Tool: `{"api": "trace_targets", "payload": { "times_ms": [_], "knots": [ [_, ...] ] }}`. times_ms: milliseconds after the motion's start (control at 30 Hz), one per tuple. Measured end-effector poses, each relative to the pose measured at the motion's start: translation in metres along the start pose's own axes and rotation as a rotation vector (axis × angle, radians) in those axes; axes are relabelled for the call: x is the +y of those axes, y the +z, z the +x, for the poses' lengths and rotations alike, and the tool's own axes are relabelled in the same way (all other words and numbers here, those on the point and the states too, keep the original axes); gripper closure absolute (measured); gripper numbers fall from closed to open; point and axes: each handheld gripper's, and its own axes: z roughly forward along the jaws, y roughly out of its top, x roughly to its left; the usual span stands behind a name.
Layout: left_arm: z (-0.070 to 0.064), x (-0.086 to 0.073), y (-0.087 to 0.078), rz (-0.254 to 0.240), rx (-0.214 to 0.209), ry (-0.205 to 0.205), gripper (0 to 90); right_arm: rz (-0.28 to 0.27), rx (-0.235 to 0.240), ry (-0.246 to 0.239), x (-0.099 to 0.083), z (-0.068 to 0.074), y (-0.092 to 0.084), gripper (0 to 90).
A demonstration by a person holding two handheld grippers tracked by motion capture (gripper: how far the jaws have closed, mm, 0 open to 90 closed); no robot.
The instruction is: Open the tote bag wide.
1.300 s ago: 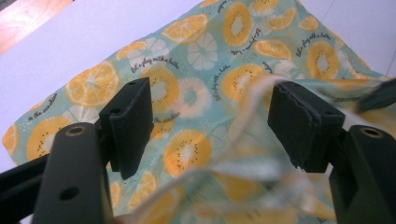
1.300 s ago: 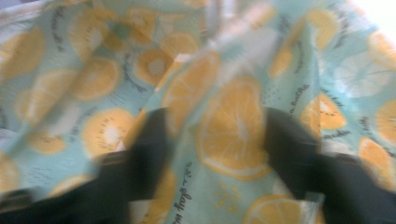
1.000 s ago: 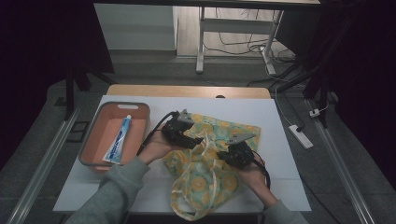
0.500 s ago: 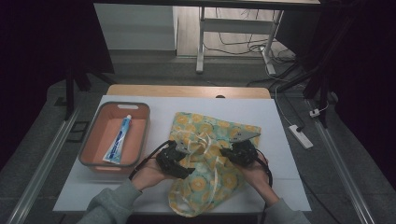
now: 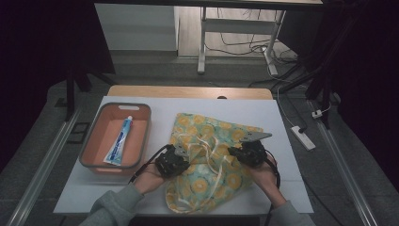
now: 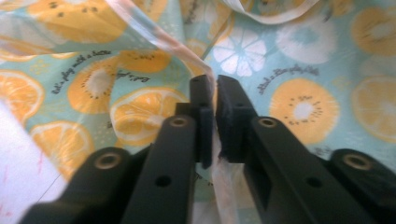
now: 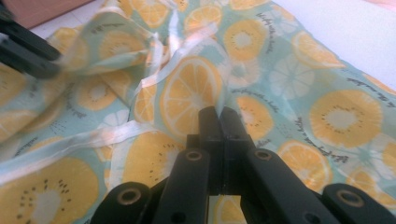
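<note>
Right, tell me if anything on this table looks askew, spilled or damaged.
Nothing is spilled or damaged. The fruit-print cloth bag lies crumpled and skewed on the white table, its ribbon loose across it. The left gripper and right gripper each pinch its fabric. The toothpaste tube lies in the orange tray.

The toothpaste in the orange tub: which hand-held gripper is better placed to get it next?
Probably the left hand-held gripper: it is nearer the toothpaste in the orange tub, though shut on the fruit-print bag.
</note>
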Motion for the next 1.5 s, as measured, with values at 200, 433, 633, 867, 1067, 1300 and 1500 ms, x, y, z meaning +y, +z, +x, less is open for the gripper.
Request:
{"api": "trace_targets", "payload": {
  "times_ms": [200, 433, 633, 867, 1067, 1300, 1500],
  "knots": [
    [0.009, -0.011, -0.030, -0.078, -0.004, -0.042, 87.9, -0.023, -0.054, 0.019, -0.002, -0.014, -0.013, 89.8],
    [0.019, -0.024, -0.051, -0.125, -0.011, -0.077, 88.1, -0.034, -0.118, 0.066, -0.008, -0.038, -0.025, 89.8],
    [0.026, -0.036, -0.057, -0.131, -0.005, -0.106, 88.2, -0.033, -0.157, 0.082, -0.011, -0.052, -0.026, 89.9],
    [0.026, -0.036, -0.053, -0.124, -0.006, -0.105, 87.7, -0.020, -0.155, 0.077, -0.012, -0.060, -0.020, 89.9],
    [0.022, -0.025, -0.044, -0.136, 0.005, -0.082, 64.5, 0.030, -0.122, 0.083, -0.020, -0.060, -0.005, 89.3],
    [0.019, -0.010, -0.054, -0.207, 0.028, -0.045, 45.6, -0.070, -0.135, 0.056, -0.011, -0.051, -0.030, 53.6],
    [0.016, 0.008, -0.053, -0.224, 0.014, -0.012, 42.9, -0.172, 0.038, -0.017, 0.017, -0.007, -0.069, 44.0]
  ]
}}
